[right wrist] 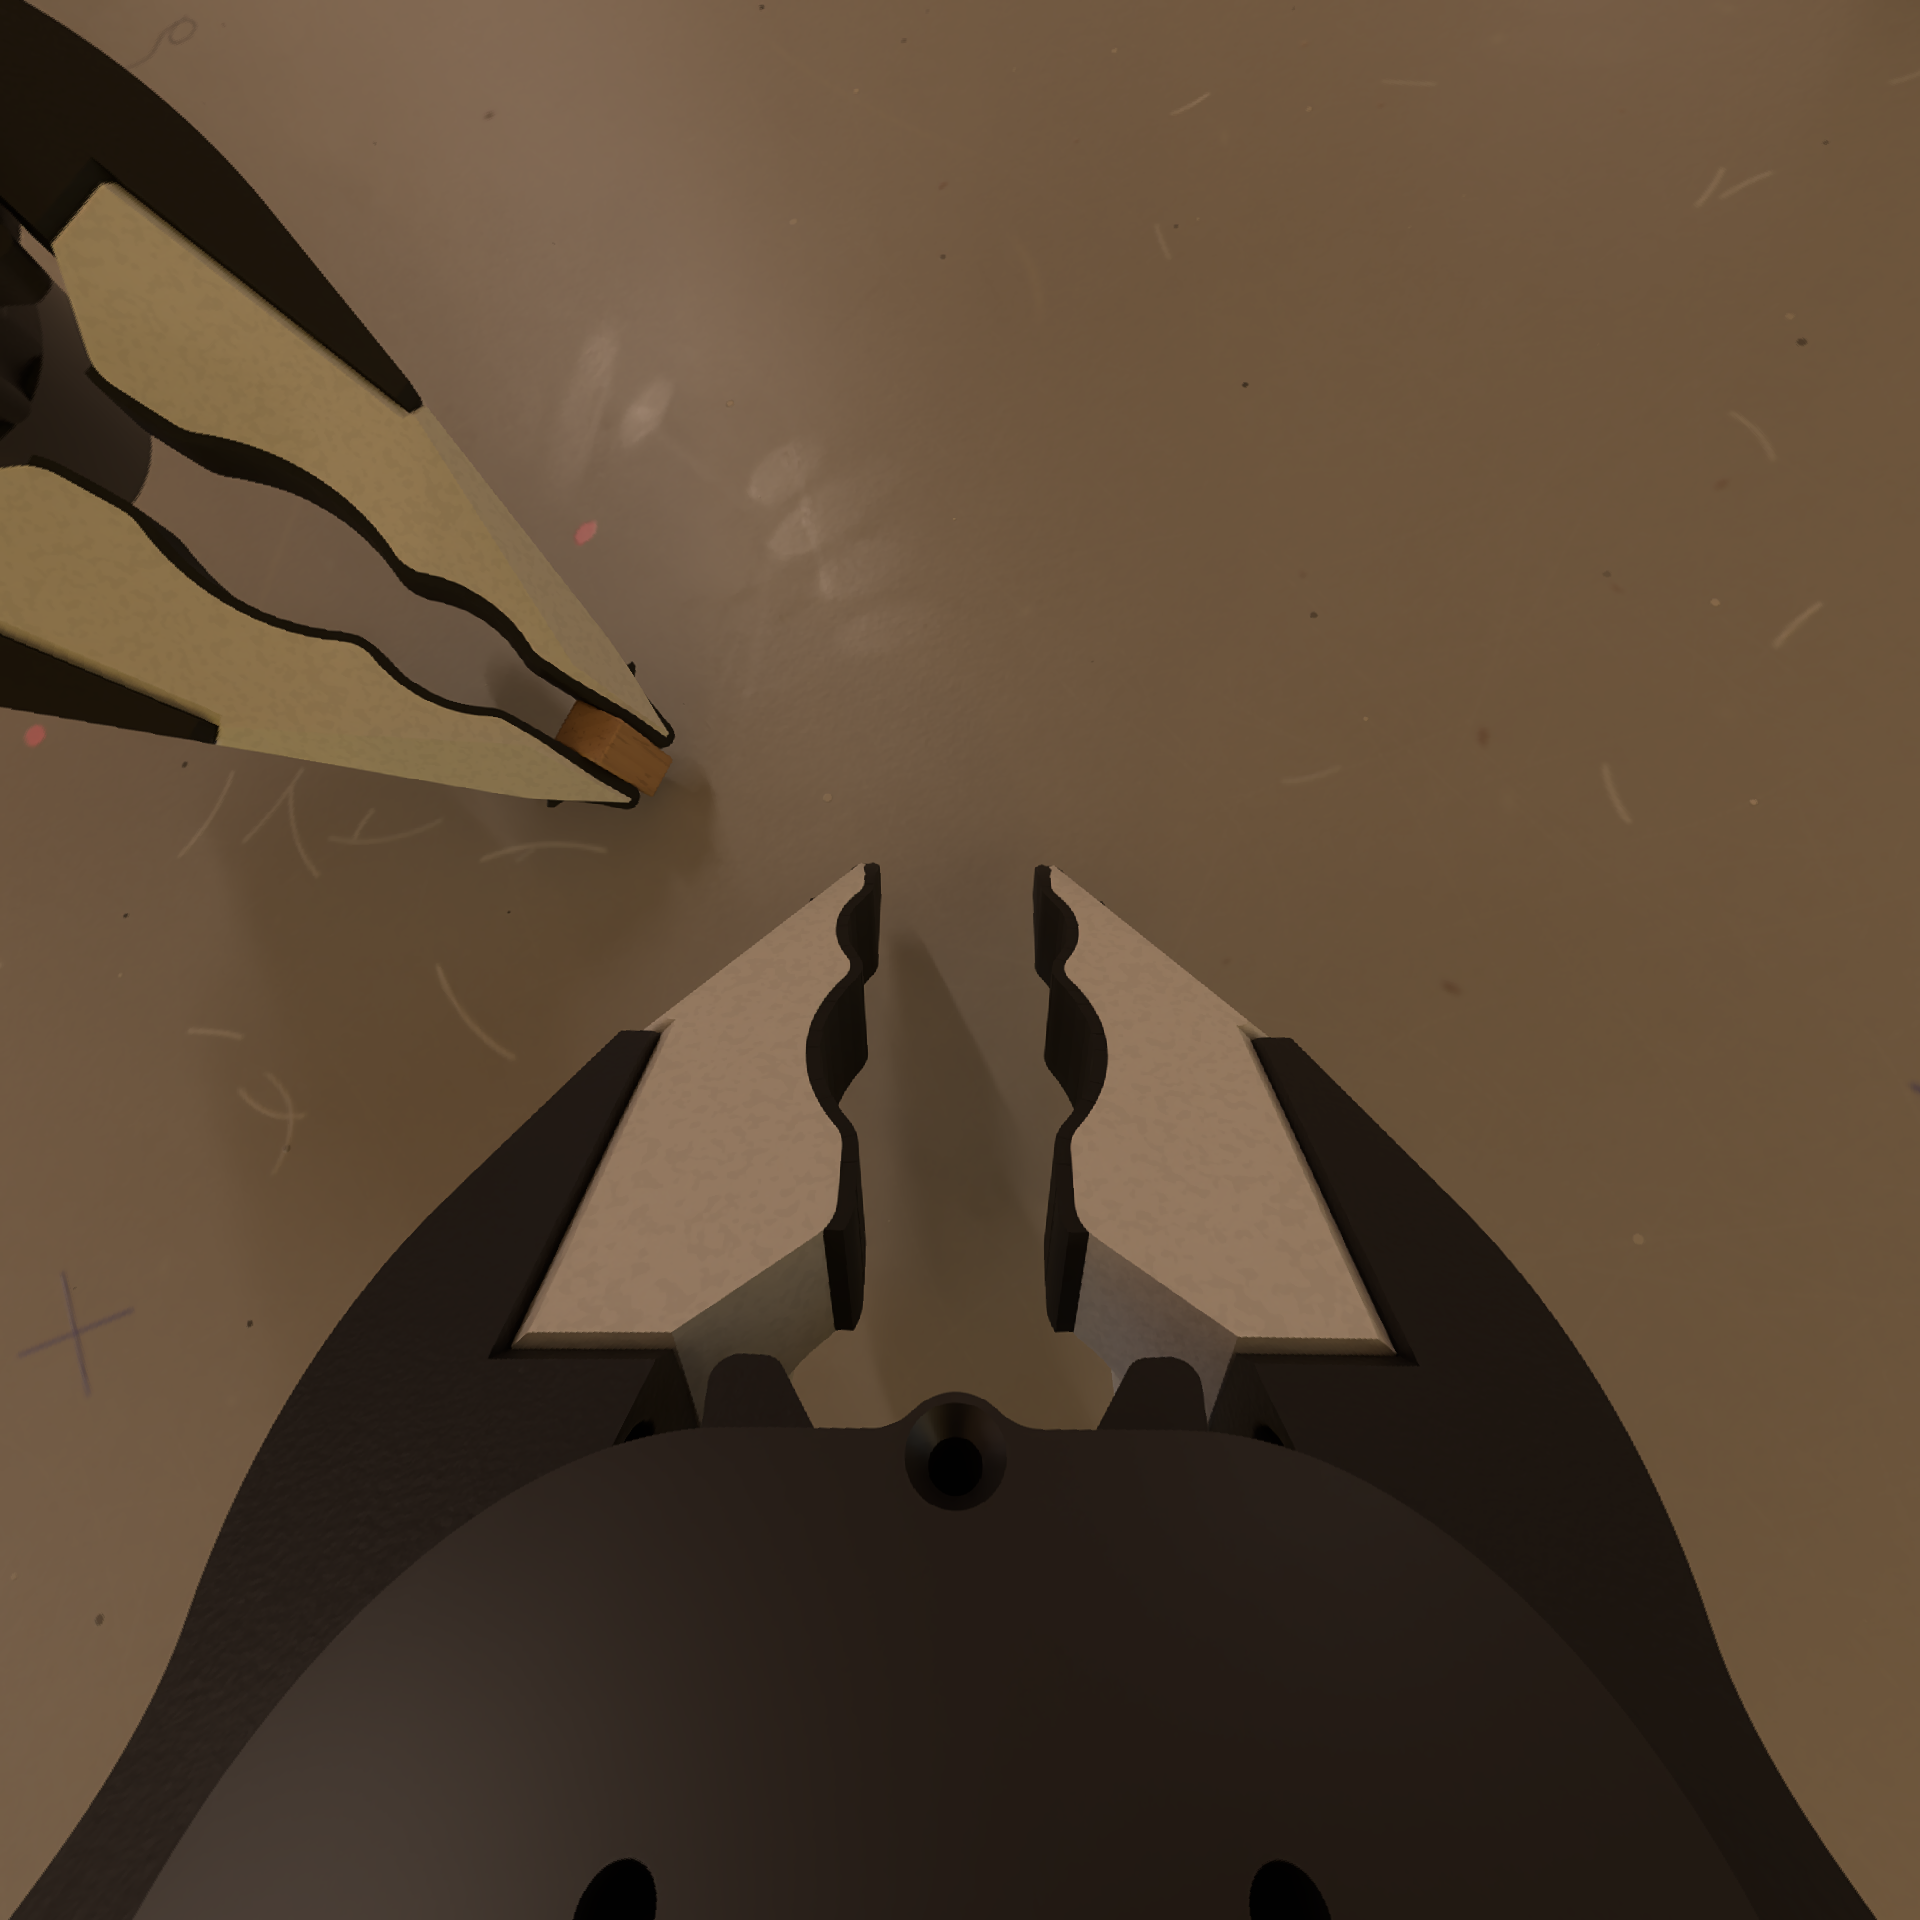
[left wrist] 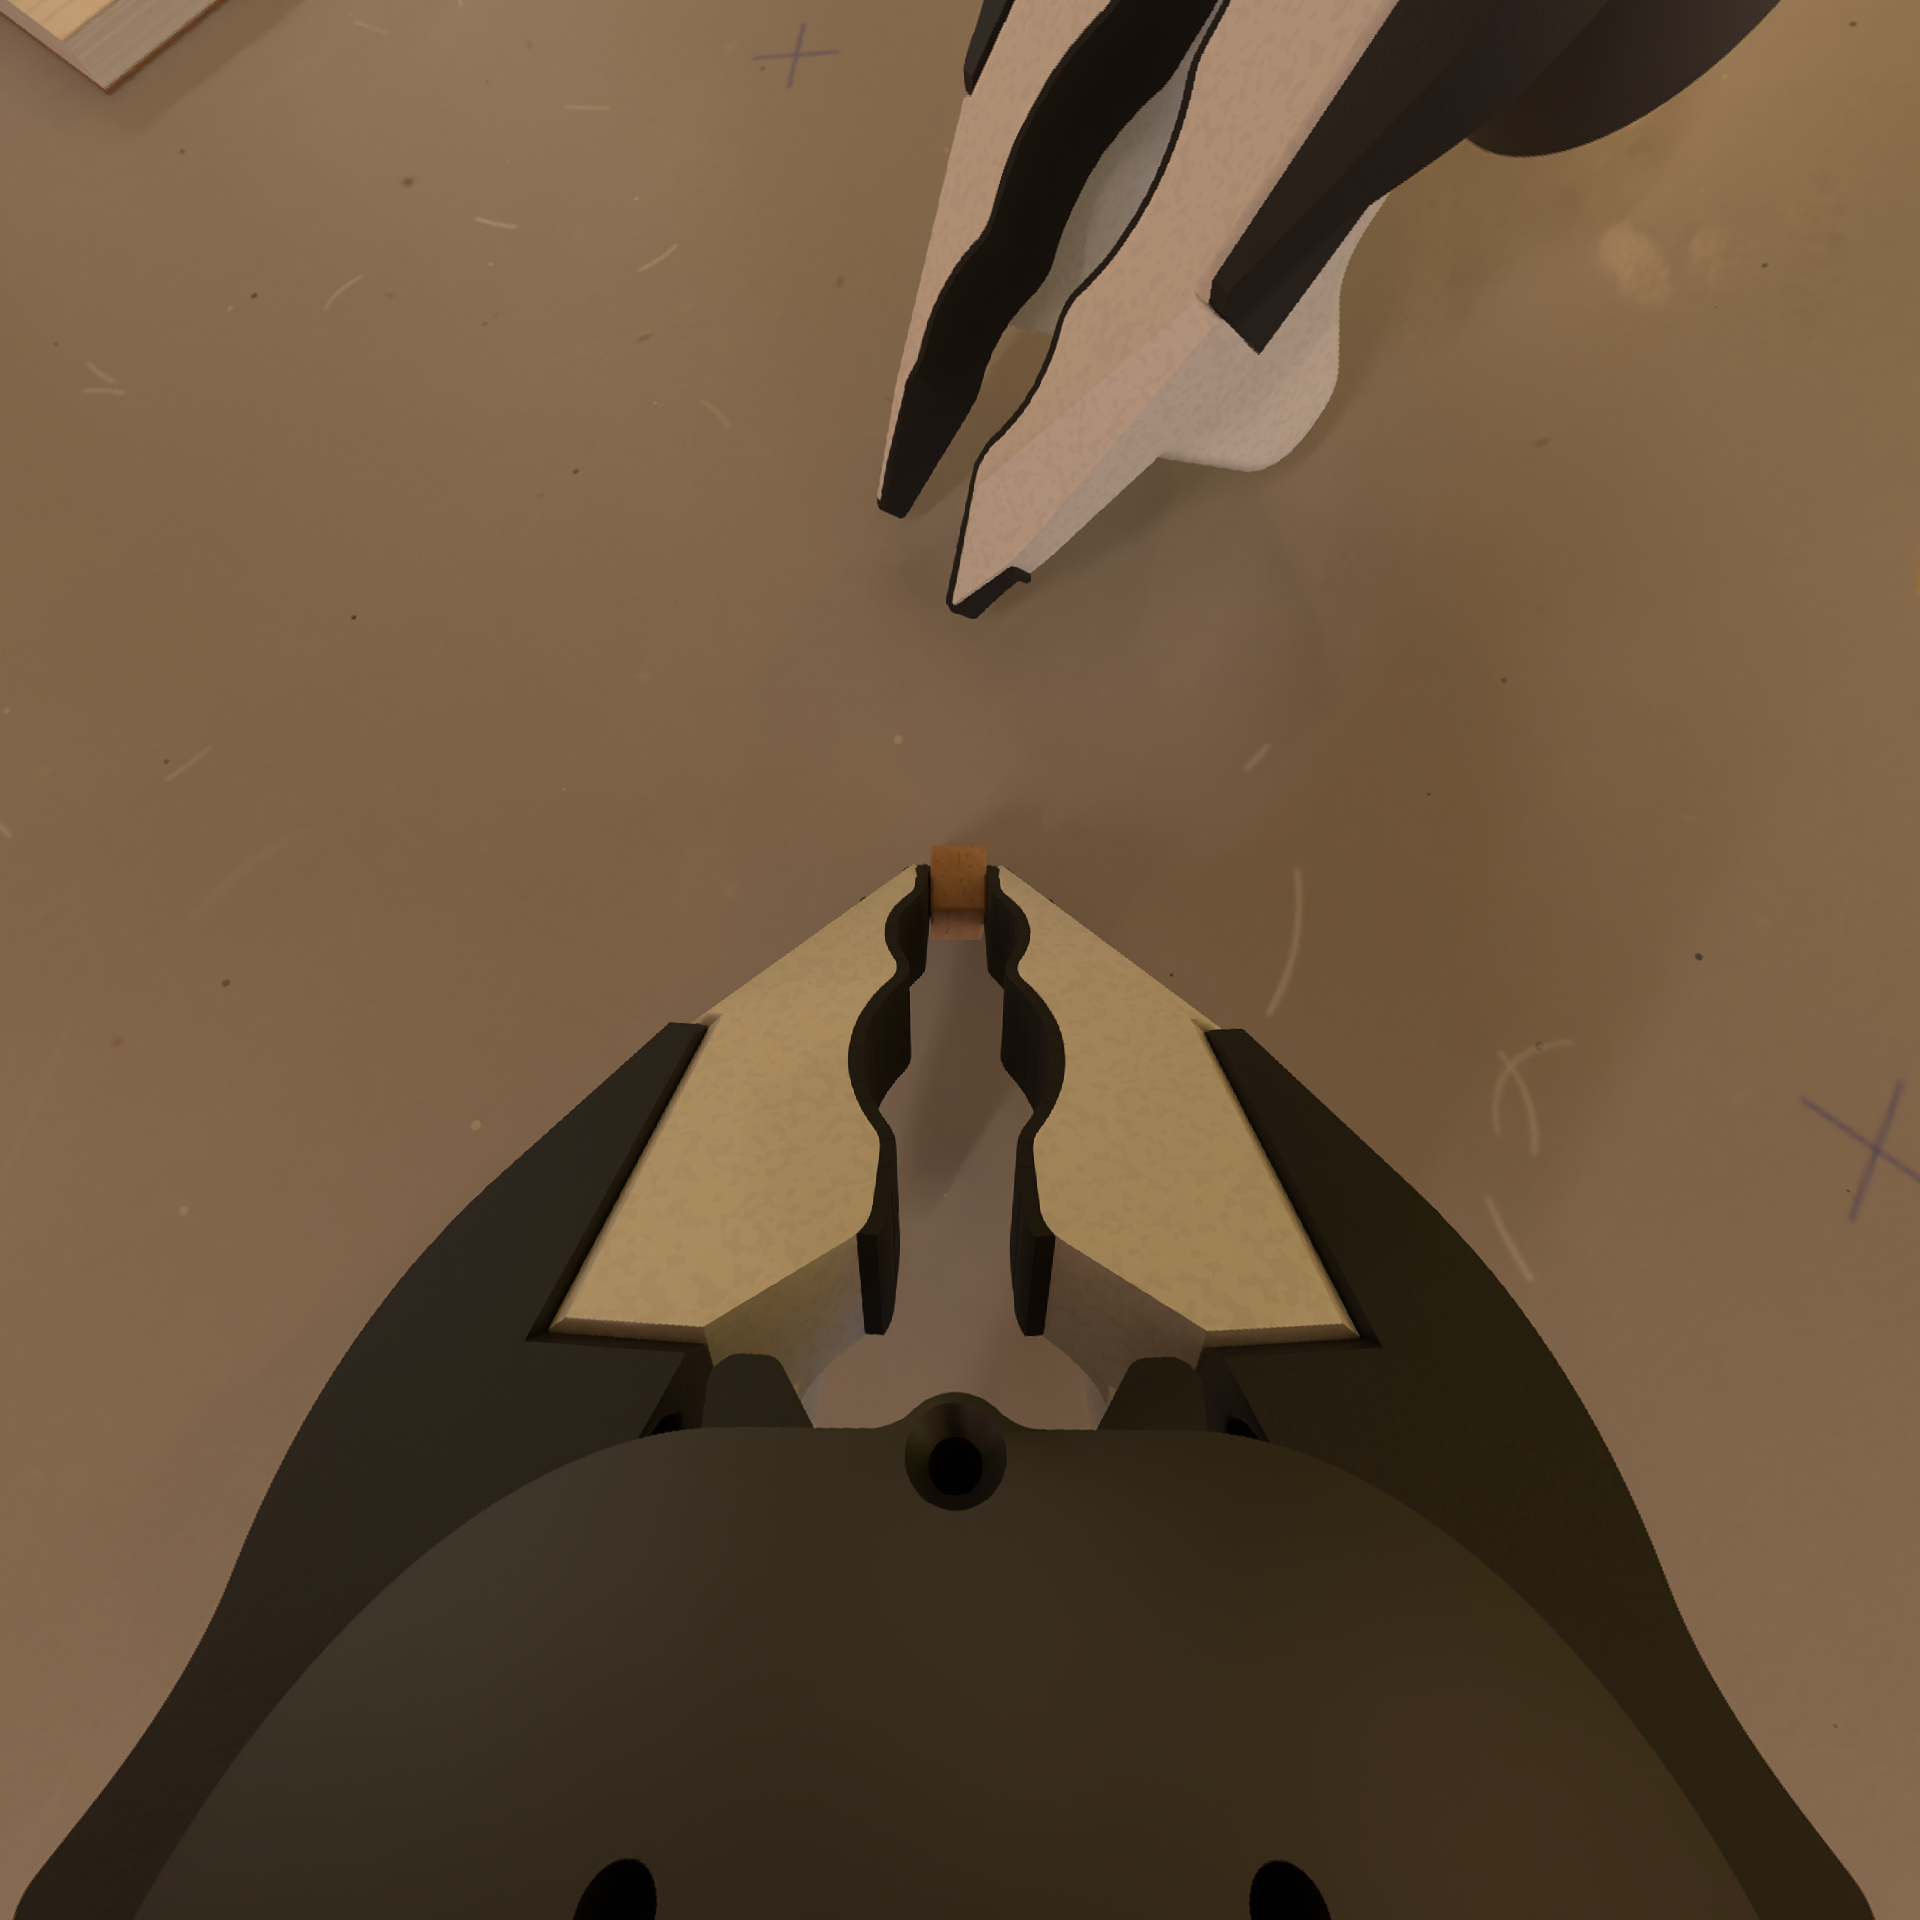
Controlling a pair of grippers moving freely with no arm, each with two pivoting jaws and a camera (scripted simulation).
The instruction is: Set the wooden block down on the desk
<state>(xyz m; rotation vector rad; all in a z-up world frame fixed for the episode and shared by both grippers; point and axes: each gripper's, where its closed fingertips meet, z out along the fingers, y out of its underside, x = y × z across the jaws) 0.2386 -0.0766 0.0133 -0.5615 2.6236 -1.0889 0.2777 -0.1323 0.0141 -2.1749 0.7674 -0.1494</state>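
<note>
A small wooden block (left wrist: 957, 891) is pinched between the tips of my left gripper (left wrist: 957, 878), which is shut on it, low over the brown desk (left wrist: 416, 644). In the right wrist view the same block (right wrist: 615, 761) shows at the left gripper's tips (right wrist: 646, 767), close to the desk surface with a shadow beside it; I cannot tell whether it touches. My right gripper (right wrist: 956, 871) is open and empty, just right of and behind the block. It also shows in the left wrist view (left wrist: 935, 556), beyond the block.
The corner of a pale wooden board (left wrist: 114, 36) lies at the far left top. The desk (right wrist: 1351, 520) is scuffed with scratches and faint pencil crosses (left wrist: 1870, 1148).
</note>
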